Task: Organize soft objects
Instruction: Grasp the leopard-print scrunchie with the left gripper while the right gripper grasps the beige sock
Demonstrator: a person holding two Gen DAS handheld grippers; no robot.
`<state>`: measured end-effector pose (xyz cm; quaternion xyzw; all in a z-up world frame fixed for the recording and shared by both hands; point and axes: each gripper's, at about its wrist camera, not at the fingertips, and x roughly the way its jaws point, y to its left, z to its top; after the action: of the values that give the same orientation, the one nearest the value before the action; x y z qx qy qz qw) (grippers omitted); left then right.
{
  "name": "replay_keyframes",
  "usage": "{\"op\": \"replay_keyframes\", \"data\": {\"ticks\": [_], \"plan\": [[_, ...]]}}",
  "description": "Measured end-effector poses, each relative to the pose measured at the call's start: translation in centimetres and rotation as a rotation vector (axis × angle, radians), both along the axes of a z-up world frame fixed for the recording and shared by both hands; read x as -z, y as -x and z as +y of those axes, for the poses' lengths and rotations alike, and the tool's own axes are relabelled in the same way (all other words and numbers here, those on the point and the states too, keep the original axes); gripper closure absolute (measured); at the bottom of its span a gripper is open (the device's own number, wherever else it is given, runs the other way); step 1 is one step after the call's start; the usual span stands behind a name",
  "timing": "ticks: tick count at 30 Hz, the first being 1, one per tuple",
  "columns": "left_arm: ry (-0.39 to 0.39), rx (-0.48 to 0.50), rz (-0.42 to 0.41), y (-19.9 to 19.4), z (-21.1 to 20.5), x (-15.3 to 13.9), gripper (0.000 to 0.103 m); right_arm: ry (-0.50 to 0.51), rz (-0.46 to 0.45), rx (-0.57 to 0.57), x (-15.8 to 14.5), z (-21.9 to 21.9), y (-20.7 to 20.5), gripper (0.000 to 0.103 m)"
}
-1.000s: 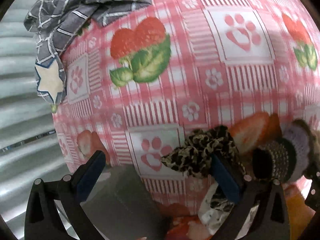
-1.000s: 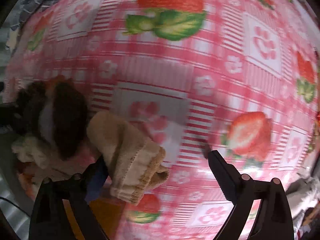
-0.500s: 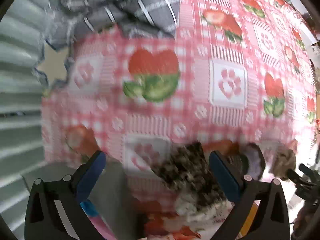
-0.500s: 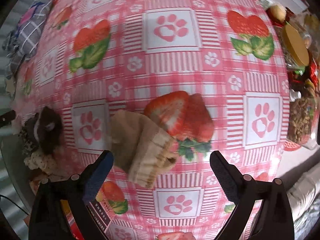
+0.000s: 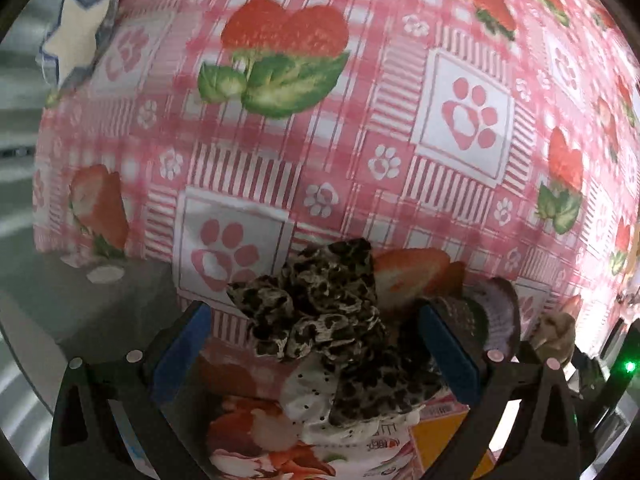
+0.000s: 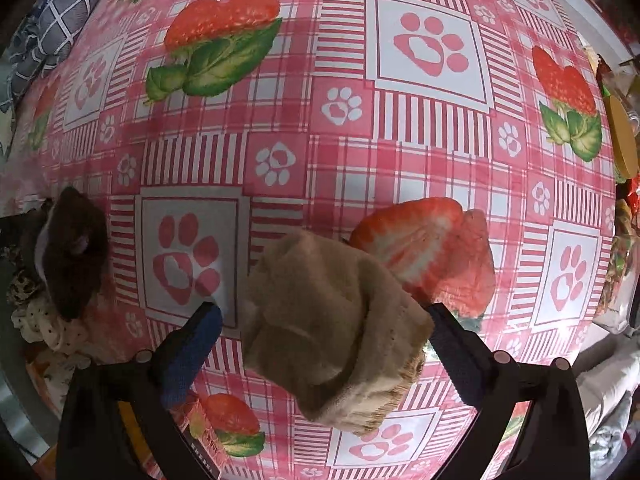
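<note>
Swung back over leopard-print fabric scrunchie (image 5: 320, 300), left gripper (image 5: 312, 344) gaping for pickup; right gripper (image 6: 320, 340) likewise spread around rolled beige sock (image 6: 332, 340).

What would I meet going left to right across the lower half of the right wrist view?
Dark brown knit piece → left blue-padded finger → tan folded cloth between the fingers → right blue-padded finger → light bundled fabric at the right edge. All but the bundle sit over the pink strawberry tablecloth.
</note>
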<state>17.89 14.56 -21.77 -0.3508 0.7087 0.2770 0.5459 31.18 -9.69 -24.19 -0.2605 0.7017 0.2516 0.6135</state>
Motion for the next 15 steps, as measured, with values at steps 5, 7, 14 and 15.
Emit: {"op": "replay_keyframes", "data": {"ticks": [5,7,14,15], "plan": [[0.102,-0.132,0.006,2.2,0.2,2.3,0.003,-0.012,-0.011,-0.007,1.1,0.8,0.9,0.000],[0.128,-0.163,0.010,2.7,0.0,2.9,0.004,-0.018,-0.014,-0.013,1.0,0.6,0.9,0.000],[0.157,-0.200,0.001,4.6,-1.0,4.4,0.021,-0.024,-0.027,-0.036,1.2,-0.5,0.2,0.000],[0.138,-0.166,-0.007,4.3,-1.2,4.0,0.026,-0.022,-0.026,-0.039,1.1,-0.4,0.3,0.000]]}}
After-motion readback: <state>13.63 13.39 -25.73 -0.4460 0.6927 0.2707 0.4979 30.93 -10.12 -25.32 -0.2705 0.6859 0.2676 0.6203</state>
